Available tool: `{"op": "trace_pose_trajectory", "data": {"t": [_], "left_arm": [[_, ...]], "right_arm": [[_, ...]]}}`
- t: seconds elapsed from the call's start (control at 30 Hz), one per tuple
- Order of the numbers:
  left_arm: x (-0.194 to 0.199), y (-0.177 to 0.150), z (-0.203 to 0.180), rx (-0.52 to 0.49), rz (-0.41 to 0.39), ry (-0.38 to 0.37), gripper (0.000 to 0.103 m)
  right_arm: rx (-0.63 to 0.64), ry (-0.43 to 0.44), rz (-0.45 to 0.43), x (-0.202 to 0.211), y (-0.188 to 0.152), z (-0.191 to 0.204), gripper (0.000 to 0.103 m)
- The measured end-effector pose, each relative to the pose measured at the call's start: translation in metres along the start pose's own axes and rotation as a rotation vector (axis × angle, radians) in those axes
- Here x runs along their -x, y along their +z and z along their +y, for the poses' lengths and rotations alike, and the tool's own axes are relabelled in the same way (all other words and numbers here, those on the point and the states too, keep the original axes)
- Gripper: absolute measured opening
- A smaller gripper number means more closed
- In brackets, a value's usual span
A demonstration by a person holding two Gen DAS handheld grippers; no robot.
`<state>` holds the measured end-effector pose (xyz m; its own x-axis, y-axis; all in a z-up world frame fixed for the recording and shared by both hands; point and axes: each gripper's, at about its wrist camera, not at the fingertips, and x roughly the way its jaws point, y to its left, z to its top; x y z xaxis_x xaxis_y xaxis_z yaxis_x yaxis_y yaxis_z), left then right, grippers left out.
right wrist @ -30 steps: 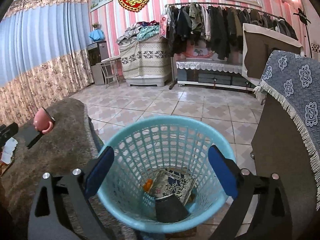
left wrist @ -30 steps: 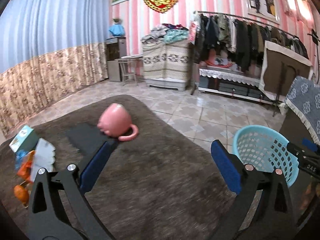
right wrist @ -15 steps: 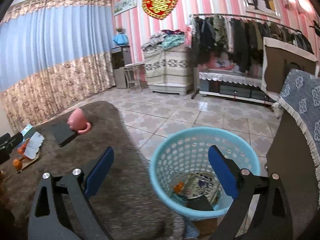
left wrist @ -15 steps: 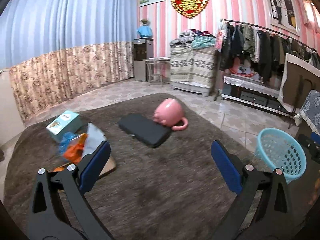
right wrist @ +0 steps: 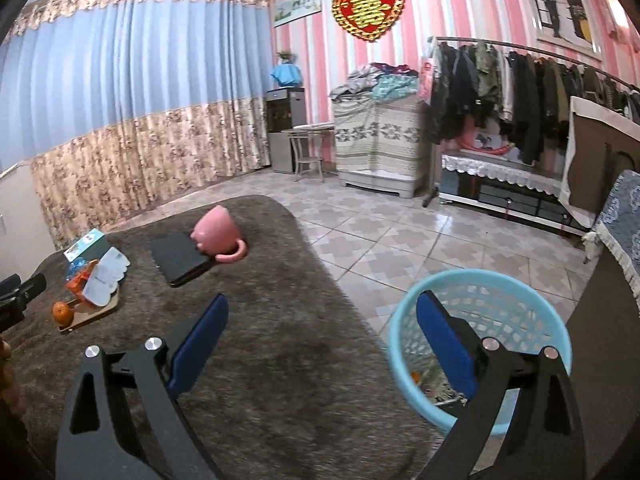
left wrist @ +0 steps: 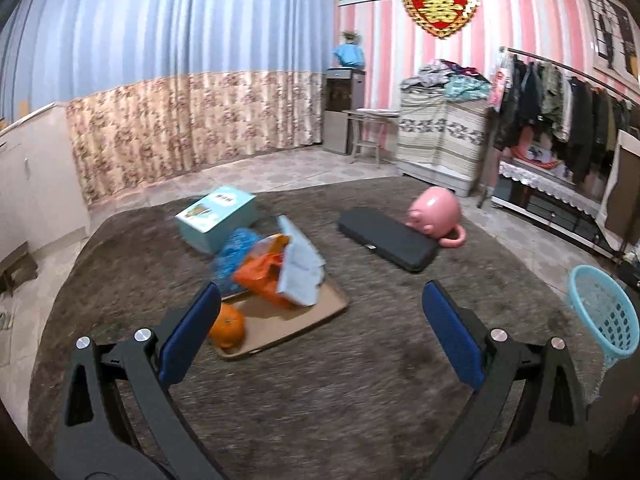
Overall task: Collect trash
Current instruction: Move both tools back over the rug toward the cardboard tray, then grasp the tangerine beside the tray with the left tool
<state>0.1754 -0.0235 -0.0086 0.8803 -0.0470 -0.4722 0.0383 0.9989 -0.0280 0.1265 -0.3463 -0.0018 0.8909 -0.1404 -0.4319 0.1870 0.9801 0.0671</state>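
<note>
A pile of trash lies on a cardboard tray [left wrist: 316, 316] on the brown rug: an orange wrapper [left wrist: 260, 274], a pale paper sheet [left wrist: 300, 264], a blue crumpled bag [left wrist: 232, 256] and an orange fruit [left wrist: 228, 326]. My left gripper [left wrist: 320, 324] is open and empty, just short of the tray. The light blue basket [right wrist: 484, 308] stands on the floor off the rug's right edge with trash inside; it also shows in the left wrist view [left wrist: 604, 312]. My right gripper [right wrist: 322, 334] is open and empty, above the rug beside the basket.
A pink mug [left wrist: 438, 216] lies tipped next to a black flat case [left wrist: 386, 236] on the rug. A teal box [left wrist: 218, 218] sits behind the trash. A dark cabinet with a blue patterned cloth [right wrist: 624, 220] stands right of the basket. A clothes rack [right wrist: 520, 92] lines the far wall.
My left gripper has swung left from the mug toward the trash tray. My right gripper has pulled back and left from over the basket to above the rug. Both stayed open.
</note>
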Motion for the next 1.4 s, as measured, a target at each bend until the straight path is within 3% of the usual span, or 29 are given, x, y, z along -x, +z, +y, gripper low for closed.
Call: {"op": "trace_pose_trajectory", "data": {"t": [0.3,0.7,0.8,0.9,0.97,1.03,1.2,1.4], "left_arm": [[-0.008,-0.014,0.039,0.019,0.041,0.082,0.097],[-0.068,-0.033,0.081,0.064,0.153,0.155,0.097],[-0.087,-0.033,0.082,0.061,0.188,0.136,0.086],[-0.102,-0.034,0.080,0.055,0.228,0.113,0.068],[-0.112,-0.036,0.079,0.053,0.269,0.099,0.049],[-0.110,-0.035,0.079,0.061,0.261,0.072,0.040],[-0.087,-0.028,0.087,0.081,0.194,0.066,0.037],[-0.080,-0.011,0.128,0.082,0.118,0.172,0.037]], "right_arm": [[0.053,0.076,0.034,-0.028,-0.004,0.041,0.093],[0.102,0.131,0.109,-0.073,-0.015,0.079,0.093],[0.117,0.138,0.125,-0.081,-0.017,0.087,0.093],[0.134,0.146,0.136,-0.088,-0.018,0.096,0.093],[0.142,0.158,0.143,-0.091,-0.018,0.101,0.093],[0.149,0.179,0.152,-0.095,-0.018,0.112,0.093],[0.191,0.234,0.165,-0.104,-0.014,0.144,0.093],[0.245,0.324,0.189,-0.118,-0.008,0.199,0.093]]}}
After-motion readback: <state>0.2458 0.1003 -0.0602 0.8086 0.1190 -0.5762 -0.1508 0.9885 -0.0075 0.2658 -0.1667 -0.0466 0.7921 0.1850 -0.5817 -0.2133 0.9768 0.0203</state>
